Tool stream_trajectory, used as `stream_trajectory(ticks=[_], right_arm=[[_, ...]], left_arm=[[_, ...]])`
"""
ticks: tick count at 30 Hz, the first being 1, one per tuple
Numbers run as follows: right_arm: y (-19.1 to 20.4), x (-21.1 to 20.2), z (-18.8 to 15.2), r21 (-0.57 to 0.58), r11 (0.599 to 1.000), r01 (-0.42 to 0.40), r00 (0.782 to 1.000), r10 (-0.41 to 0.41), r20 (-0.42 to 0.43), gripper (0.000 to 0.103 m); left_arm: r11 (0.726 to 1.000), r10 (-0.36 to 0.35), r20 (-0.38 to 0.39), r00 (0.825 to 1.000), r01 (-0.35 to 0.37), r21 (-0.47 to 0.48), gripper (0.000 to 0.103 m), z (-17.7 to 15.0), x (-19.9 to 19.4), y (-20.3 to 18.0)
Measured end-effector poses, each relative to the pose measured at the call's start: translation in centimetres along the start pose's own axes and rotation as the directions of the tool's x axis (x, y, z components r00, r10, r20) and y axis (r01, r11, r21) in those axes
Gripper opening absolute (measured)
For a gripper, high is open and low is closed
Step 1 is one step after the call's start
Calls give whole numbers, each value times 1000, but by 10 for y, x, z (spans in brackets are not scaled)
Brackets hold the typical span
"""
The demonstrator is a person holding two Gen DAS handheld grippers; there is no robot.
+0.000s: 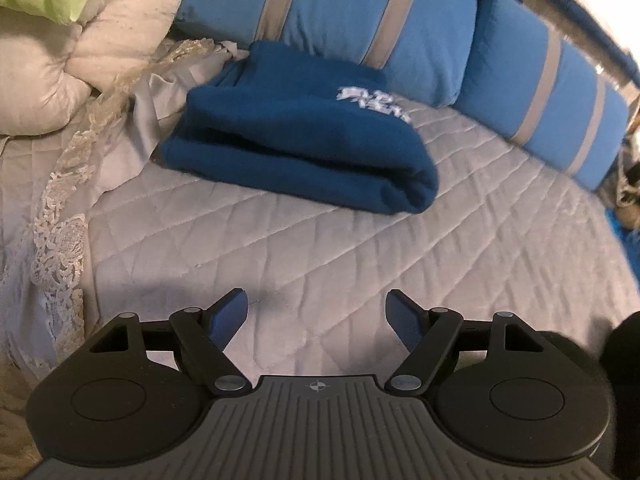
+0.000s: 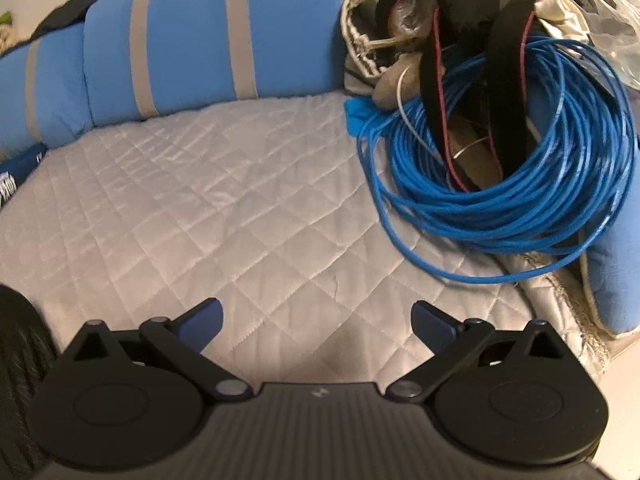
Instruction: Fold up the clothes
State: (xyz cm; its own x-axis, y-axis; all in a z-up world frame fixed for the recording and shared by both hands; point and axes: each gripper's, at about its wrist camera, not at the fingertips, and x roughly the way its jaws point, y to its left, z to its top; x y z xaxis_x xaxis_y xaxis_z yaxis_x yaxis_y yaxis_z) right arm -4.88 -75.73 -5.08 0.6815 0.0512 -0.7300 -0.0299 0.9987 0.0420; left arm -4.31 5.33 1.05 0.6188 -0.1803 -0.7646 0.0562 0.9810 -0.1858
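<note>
Quilted grey bed cover (image 1: 360,240) with a diamond stitch pattern fills the ground under both tongs, and two light blue pillows with grey stripes (image 1: 360,20) lie along its far side. On this cover, well ahead of the left gripper (image 1: 316,316) and a little to its left, rests the dark blue fleece garment with white lettering (image 1: 296,136). It is already folded into a thick, rounded bundle, with the fold edge turned toward the tongs. Beyond it, to the left, lie a cream quilted blanket (image 1: 60,60) and a strip of beige lace (image 1: 60,220).

The left gripper stands wide apart and holds nothing; its blue pads (image 1: 232,318) hang over bare cover. The right gripper (image 2: 316,324) is also wide and without load. From its camera only a corner of the blue garment shows at the far left edge (image 2: 20,168). Ahead and to the right of it sits a coil of bright blue cable (image 2: 520,152) among black straps and bags.

I judge the garment to be soft, light and rather bulky. It will bend and sag when lifted, and the layers may slide apart. A good hold seems to be at the two ends of the near fold edge, pinching all layers together, one tong on each end. Since it looks folded, the task for this piece seems nearly finished.
</note>
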Motion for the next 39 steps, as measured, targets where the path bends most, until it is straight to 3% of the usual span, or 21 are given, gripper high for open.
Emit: stream_trajectory(ticks=[10, 17, 39], right_arm=[[39, 29, -21, -127, 992, 22, 999, -26, -30, 103], [52, 47, -27, -110, 994, 15, 999, -19, -34, 103], [61, 80, -9, 7, 997, 72, 997, -72, 41, 102]], left_arm=[[992, 81, -21, 996, -78, 99, 76, -17, 42, -11], [986, 104, 32, 994, -107, 127, 103, -21, 55, -19], [976, 146, 41, 988, -151, 159, 103, 5, 86, -29]])
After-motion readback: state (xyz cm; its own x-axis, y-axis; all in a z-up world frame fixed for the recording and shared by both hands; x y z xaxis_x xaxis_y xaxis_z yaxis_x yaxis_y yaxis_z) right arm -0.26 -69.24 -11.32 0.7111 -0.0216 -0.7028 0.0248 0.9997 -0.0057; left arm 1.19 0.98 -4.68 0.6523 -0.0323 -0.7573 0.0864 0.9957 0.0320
